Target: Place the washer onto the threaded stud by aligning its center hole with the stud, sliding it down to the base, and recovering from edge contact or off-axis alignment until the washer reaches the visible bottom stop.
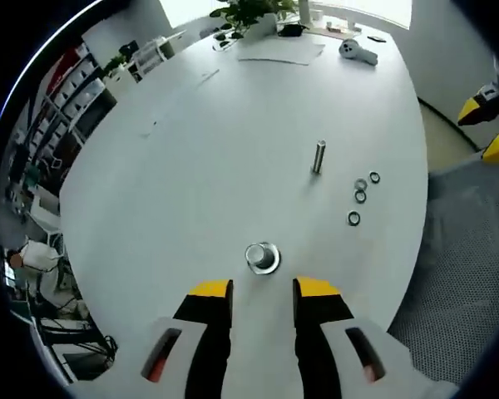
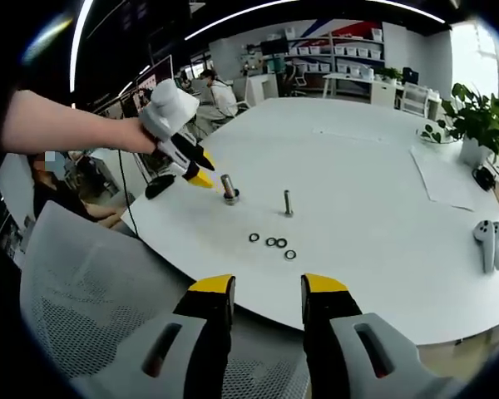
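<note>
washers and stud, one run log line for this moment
phase: pre-grasp | left claw: open, at stud with base | right claw: open, off table | four washers: loose on table | second stud: upright, bare

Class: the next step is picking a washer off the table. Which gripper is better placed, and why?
Right. The right gripper, jaws open, faces the washers directly, while the left gripper hovers at the stud, with the washers off to its side.

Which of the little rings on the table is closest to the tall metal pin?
The washer at the far end of the group, on the white table. It lies closest to the upright stud; the other three trail away from it.
</note>
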A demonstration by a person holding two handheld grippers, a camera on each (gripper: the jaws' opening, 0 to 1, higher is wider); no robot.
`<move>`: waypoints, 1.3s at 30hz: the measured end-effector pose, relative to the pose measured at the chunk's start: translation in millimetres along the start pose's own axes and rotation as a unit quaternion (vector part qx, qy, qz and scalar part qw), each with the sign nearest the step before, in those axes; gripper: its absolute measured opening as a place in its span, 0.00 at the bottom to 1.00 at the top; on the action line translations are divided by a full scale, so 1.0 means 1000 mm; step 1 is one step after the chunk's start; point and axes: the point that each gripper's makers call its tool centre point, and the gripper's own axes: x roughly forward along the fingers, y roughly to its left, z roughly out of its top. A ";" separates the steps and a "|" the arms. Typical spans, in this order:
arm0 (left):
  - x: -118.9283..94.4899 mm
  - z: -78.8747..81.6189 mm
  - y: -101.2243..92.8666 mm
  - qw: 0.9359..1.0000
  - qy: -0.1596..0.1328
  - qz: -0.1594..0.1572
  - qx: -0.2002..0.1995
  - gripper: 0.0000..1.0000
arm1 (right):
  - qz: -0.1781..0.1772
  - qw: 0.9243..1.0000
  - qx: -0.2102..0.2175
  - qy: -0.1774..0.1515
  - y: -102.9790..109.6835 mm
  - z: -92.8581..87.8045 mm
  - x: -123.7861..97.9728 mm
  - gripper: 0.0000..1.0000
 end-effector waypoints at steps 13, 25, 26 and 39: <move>-0.035 -0.014 -0.017 0.997 -0.042 0.010 -0.067 0.27 | 0.006 1.000 -0.007 -0.004 0.003 0.001 0.000 0.34; -0.057 -0.015 -0.033 0.993 -0.088 0.017 -0.075 0.27 | 0.002 1.000 -0.007 0.004 0.002 -0.002 0.001 0.34; -0.058 -0.015 -0.035 0.992 -0.094 0.016 -0.077 0.27 | 0.001 1.000 -0.007 0.003 0.002 -0.001 0.000 0.34; -0.074 -0.027 -0.060 0.980 -0.155 -0.012 -0.128 0.27 | -0.018 1.000 -0.006 0.019 -0.008 -0.007 0.001 0.34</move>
